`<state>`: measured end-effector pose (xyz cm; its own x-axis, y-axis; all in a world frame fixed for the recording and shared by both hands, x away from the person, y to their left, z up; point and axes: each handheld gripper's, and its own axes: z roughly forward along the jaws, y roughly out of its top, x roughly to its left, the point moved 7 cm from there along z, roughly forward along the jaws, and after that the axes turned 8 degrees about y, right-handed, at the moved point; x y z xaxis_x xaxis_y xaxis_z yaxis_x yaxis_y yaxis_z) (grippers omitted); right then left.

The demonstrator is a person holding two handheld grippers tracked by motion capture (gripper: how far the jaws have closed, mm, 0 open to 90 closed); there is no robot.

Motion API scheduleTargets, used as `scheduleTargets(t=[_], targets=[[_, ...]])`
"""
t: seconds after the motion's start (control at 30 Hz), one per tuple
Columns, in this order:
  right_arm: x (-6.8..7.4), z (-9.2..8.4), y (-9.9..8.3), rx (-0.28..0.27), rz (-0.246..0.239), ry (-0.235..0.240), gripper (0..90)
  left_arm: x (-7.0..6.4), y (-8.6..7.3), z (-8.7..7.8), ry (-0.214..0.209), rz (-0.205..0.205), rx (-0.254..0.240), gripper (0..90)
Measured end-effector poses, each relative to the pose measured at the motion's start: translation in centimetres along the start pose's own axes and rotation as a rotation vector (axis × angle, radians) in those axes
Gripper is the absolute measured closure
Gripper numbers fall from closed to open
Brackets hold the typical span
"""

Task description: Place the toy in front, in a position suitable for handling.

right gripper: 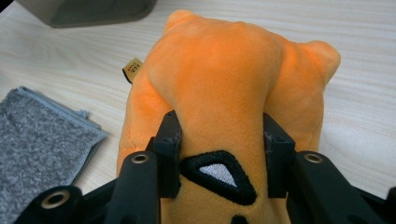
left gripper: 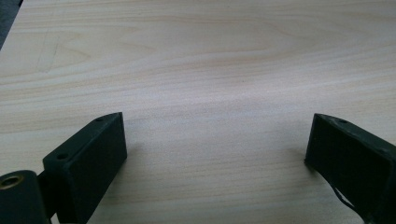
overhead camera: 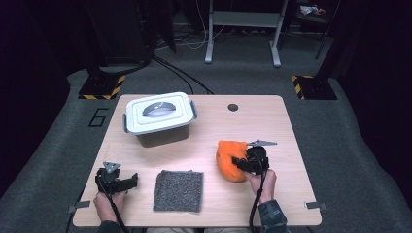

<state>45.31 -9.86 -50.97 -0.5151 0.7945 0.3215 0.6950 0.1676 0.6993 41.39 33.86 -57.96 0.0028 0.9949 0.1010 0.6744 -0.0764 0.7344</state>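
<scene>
My box [overhead camera: 159, 118] sat lidded, so I couldn't see its contents. My right gripper [right gripper: 219, 149] pinched the plush [right gripper: 224, 88] beside the cloth [overhead camera: 178, 190]; my left gripper [left gripper: 215, 154] gaped over bare table [left gripper: 210, 60].

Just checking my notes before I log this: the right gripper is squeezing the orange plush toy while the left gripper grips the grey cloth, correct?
Not quite. The right gripper does pinch the orange plush toy, but the left gripper holds nothing: in the left gripper view its jaws stand wide over the table, and the high view shows the grey cloth lying apart from it.
</scene>
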Motion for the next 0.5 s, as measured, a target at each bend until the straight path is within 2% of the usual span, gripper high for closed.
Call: scheduleTargets(t=[0.03, 0.07, 0.23, 0.5], targets=[[0.0, -0.1, 0.2, -0.008, -0.030, 0.014, 58.5, 0.0, 0.0, 0.0, 0.001, 0.002, -0.003, 4.7], [0.0, -0.2, 0.2, -0.005, -0.028, 0.021, 58.4, 0.0, 0.0, 0.0, 0.000, -0.001, -0.001, 4.7], [-0.1, -0.3, 0.7, 0.004, -0.106, 0.062, 58.4, 0.0, 0.0, 0.0, -0.005, 0.002, -0.006, 5.6], [-0.4, -0.6, 1.9, 0.012, -0.197, 0.056, 57.9, 0.0, 0.0, 0.0, -0.005, 0.002, -0.007, 5.6]])
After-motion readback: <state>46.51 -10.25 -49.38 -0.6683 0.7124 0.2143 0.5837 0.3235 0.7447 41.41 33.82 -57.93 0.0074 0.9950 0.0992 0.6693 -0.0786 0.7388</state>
